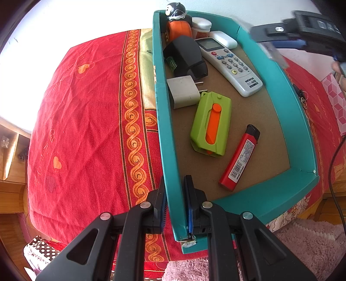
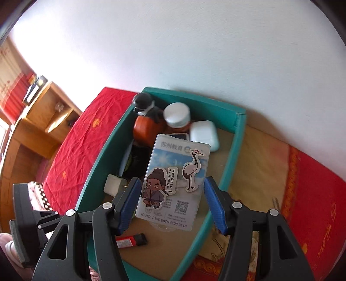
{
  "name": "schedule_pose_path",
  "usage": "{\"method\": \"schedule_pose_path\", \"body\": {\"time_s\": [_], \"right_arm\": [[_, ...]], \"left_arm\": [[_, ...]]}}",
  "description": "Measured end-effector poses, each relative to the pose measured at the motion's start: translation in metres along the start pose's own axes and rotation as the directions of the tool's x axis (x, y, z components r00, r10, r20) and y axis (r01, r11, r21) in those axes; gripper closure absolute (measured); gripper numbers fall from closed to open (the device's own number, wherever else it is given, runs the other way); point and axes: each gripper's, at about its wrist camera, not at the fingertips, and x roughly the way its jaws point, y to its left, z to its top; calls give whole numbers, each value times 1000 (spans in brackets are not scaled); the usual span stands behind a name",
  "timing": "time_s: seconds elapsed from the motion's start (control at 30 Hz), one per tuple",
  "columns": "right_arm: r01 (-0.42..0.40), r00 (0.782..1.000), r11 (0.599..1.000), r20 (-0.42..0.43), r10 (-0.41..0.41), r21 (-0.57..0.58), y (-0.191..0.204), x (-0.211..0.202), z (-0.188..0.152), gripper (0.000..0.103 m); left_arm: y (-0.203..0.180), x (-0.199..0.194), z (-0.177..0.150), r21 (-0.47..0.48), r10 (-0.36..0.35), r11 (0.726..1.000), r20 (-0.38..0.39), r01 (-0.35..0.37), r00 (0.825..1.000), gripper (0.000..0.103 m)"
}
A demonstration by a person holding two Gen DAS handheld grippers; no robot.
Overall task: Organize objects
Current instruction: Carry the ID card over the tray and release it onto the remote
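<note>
The left gripper (image 1: 175, 207) is clamping the near wall of the teal box (image 1: 279, 90), one finger inside and one outside, pinning it on the red bedspread (image 1: 86, 121). The right gripper (image 2: 170, 201) is holding a card in a clear sleeve (image 2: 175, 181) by its edges over the box, pads squeezing both sides. The card's got a crane sticker and a cartoon guy on it. Sitting in the box: a white remote (image 1: 229, 64), a charger plug (image 1: 183, 91), a green utility knife (image 1: 212, 125), a red lighter (image 1: 240, 157), and a penguin toy (image 1: 177, 19) back in the corner.
</note>
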Motion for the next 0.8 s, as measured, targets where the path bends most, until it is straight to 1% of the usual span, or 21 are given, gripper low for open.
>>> {"method": "schedule_pose_path", "body": {"time_s": [0.07,0.17,0.33,0.5,0.7,0.8], "right_arm": [[3,1000,1000,-13,-3,-5,4,11,4,42],[33,999,999,-35,-34,-22,8,30,10,42],[46,996,998,-73,-49,-38,7,55,18,42],[45,994,998,-94,-48,-34,2,69,22,42],[60,992,998,-105,-64,-35,-2,79,24,42],[61,992,998,-105,-64,-30,-3,81,24,43]], "left_arm": [[0,0,0,0,0,1000,0,0,1000,91],[0,0,0,0,0,1000,1,0,1000,91],[0,0,0,1,0,1000,0,0,1000,91],[0,0,0,1,0,1000,0,0,1000,91],[0,0,0,1,0,1000,0,0,1000,91],[0,0,0,1,0,1000,0,0,1000,91]]}}
